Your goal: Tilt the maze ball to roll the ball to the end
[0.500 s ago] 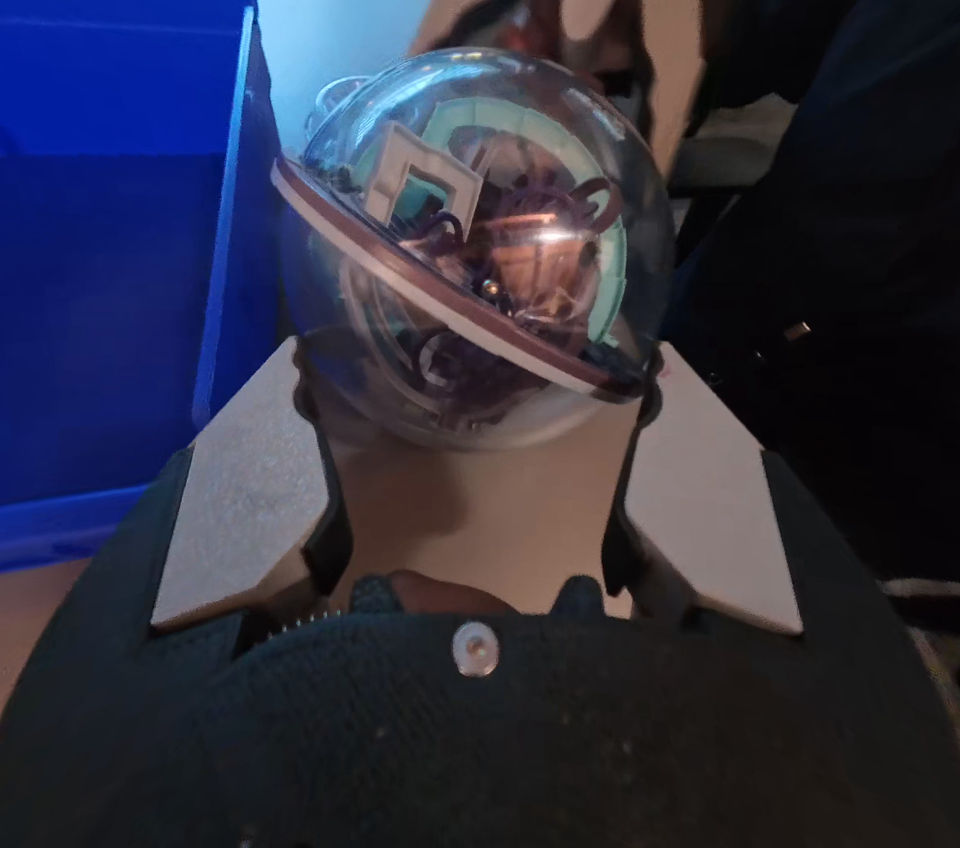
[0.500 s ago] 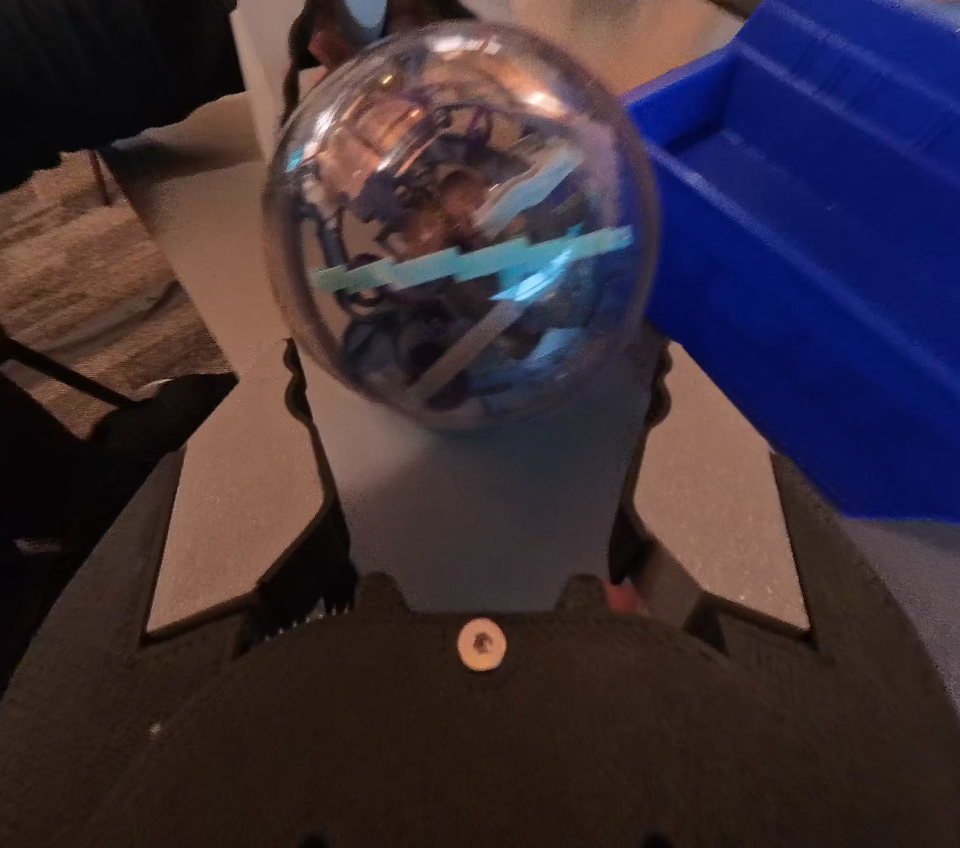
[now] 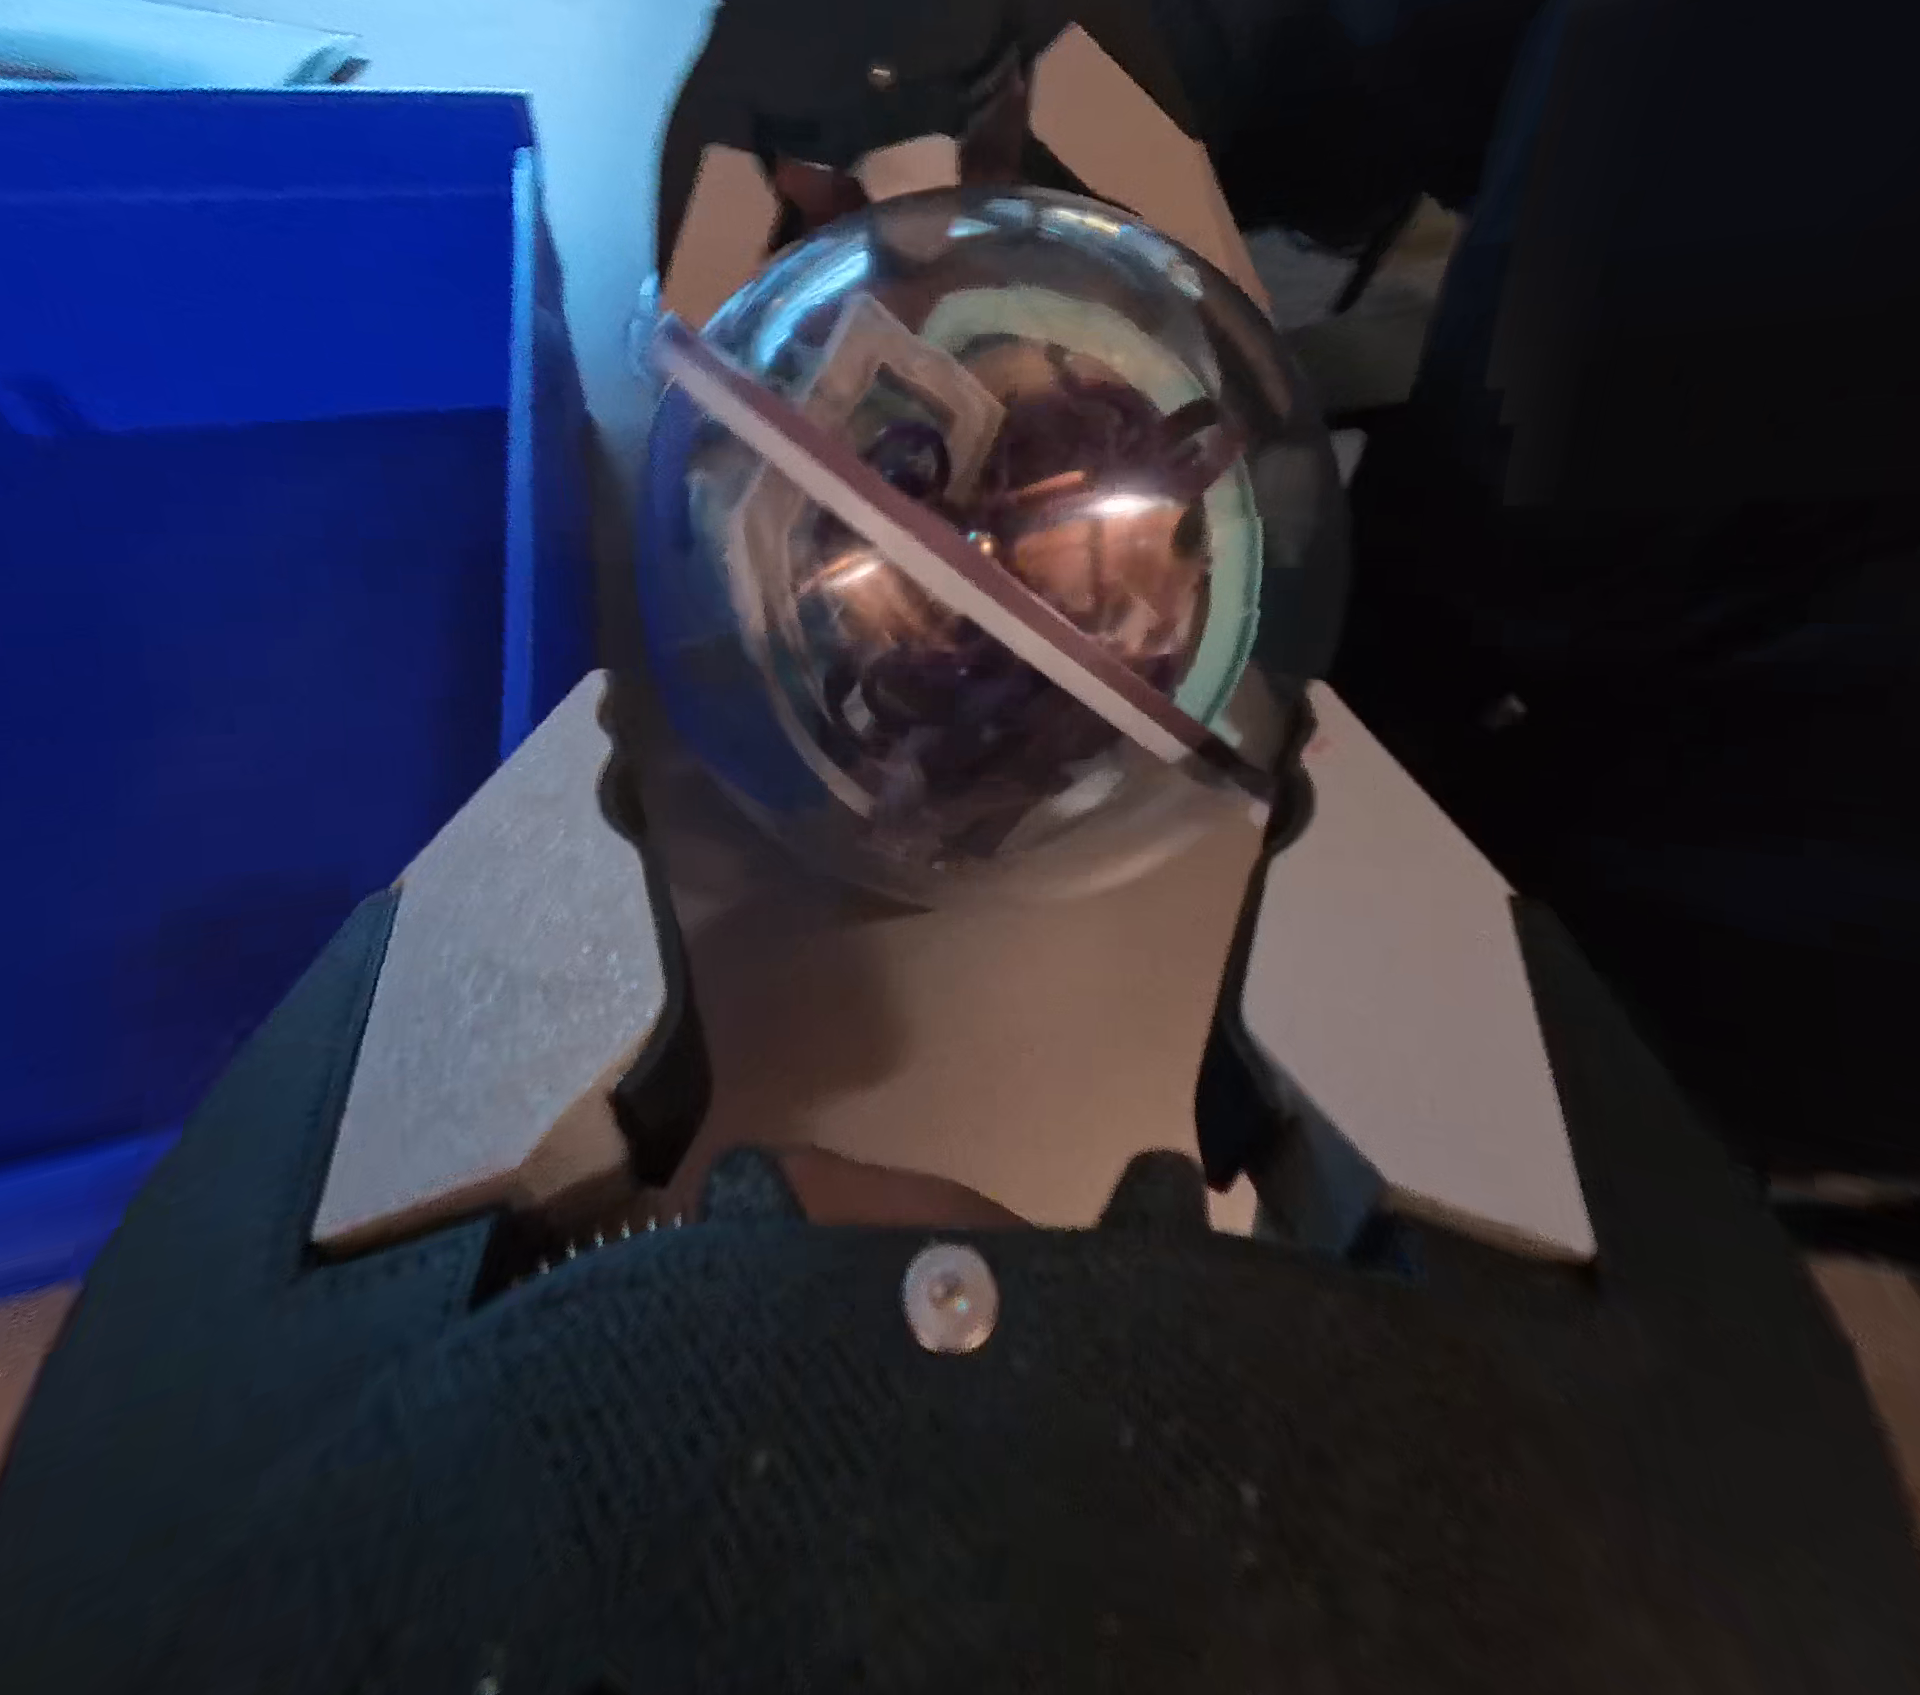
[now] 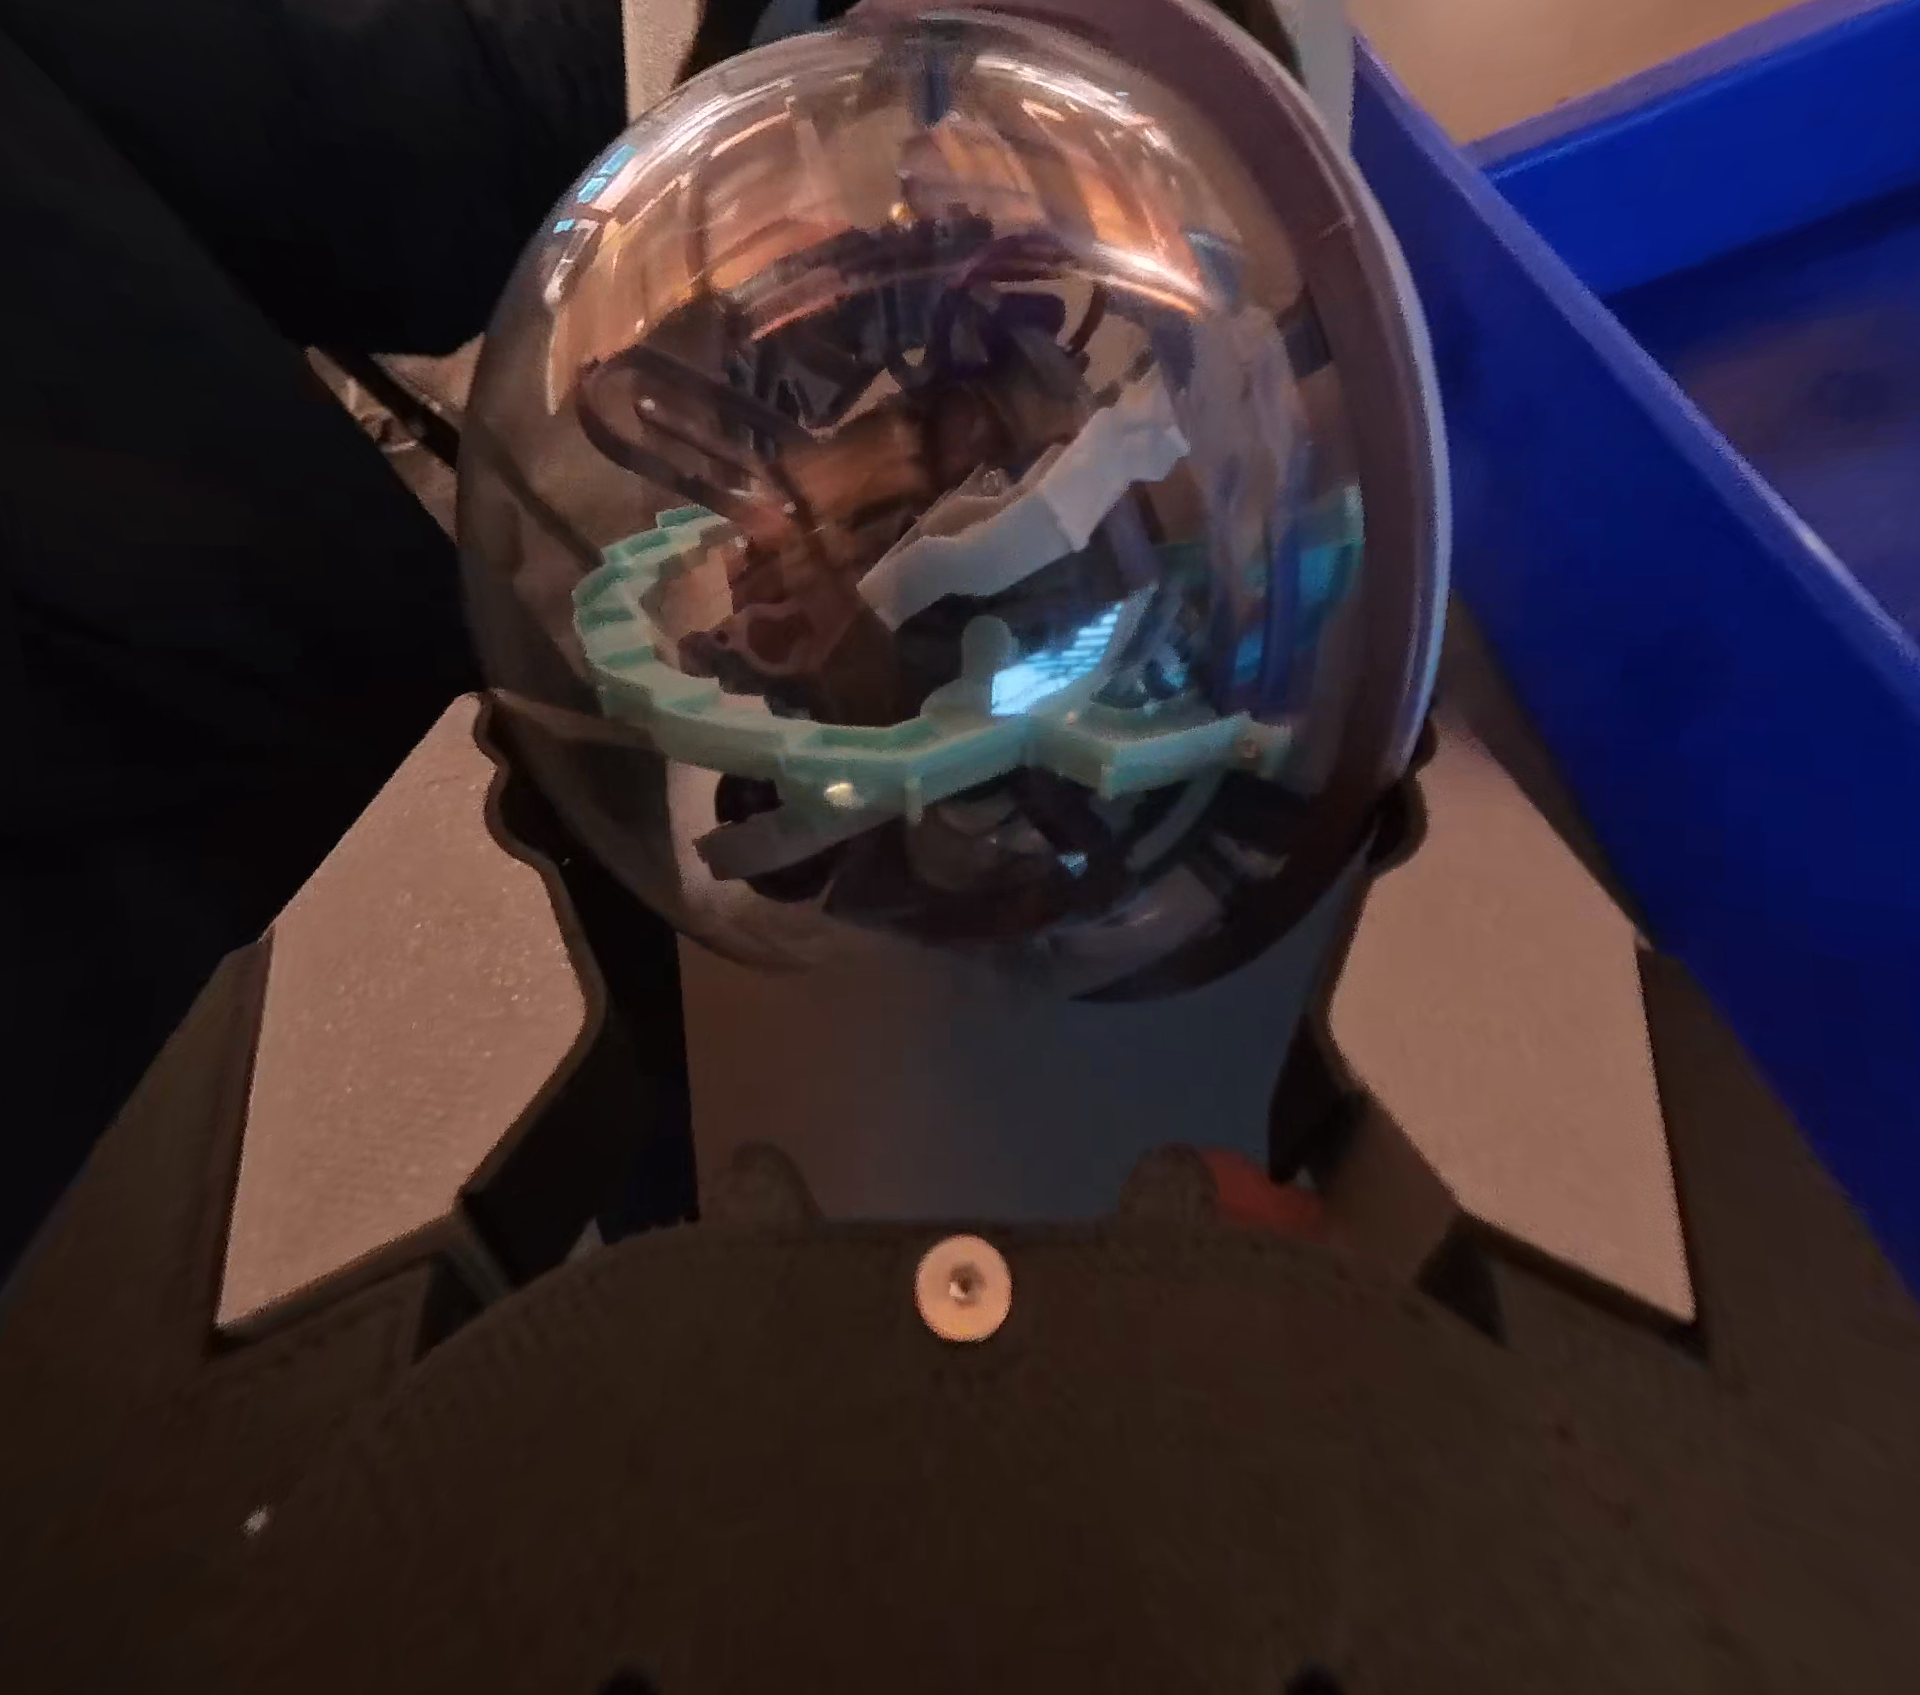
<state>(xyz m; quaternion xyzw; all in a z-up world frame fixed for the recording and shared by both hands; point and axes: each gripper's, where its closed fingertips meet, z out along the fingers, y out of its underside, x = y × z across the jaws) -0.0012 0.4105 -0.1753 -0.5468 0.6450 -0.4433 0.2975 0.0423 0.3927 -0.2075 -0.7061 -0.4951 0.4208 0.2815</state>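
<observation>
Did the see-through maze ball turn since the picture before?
Yes. In the left wrist view the maze ball has tipped: its seam band slants more steeply, judged against the blue bin beside it.

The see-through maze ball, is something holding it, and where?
Yes. The clear plastic maze ball is held by both grippers: the left gripper and the right gripper each clamp its lower sides, from opposite ends.

Clear plastic maze sphere [image 3: 966, 544] showing maroon-and-white equator band, mint-green segmented track [image 4: 790, 741], dark purple and pale grey inner ramps, tiny silver ball [image 4: 837, 795]. Rigid blue plastic bin [image 3: 260, 502] showing plain blue. Black textured gripper body with 2 pale grey fingers [image 3: 499, 970]. White tabletop [image 3: 582, 24] behind.
</observation>
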